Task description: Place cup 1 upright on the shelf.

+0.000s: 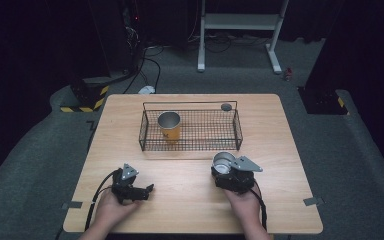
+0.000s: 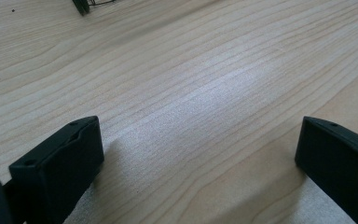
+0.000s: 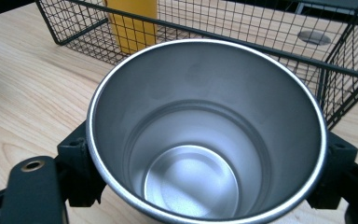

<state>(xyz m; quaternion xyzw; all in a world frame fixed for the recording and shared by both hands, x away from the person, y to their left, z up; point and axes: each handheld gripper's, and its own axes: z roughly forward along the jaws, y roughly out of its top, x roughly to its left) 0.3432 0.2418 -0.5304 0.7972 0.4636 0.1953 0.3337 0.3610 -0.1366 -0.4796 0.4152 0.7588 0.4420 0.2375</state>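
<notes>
Steel cup (image 3: 205, 140) pinched in right hand-held gripper (image 1: 232, 175), jaws pressed on its sides at left & right, just in front of wire basket (image 1: 190, 145) on wooden surface (image 1: 190, 200). Cup: plain brushed metal, bright rolled rim, empty inside w/ stepped wall & flat shiny base; outer wall mostly hidden by jaws, lower edge cut off in right gripper view. Second cup (image 1: 169, 125), yellow outside w/ metal rim, upright in basket's left part; top cropped in right gripper view, dark mark on it too small to read. Small dark round item (image 1: 226, 106) by basket's far right corner, unclear what. Left hand-held gripper (image 1: 147, 190) on surface at near left, jaws spread w/ nothing between, tips cut off by frame
</notes>
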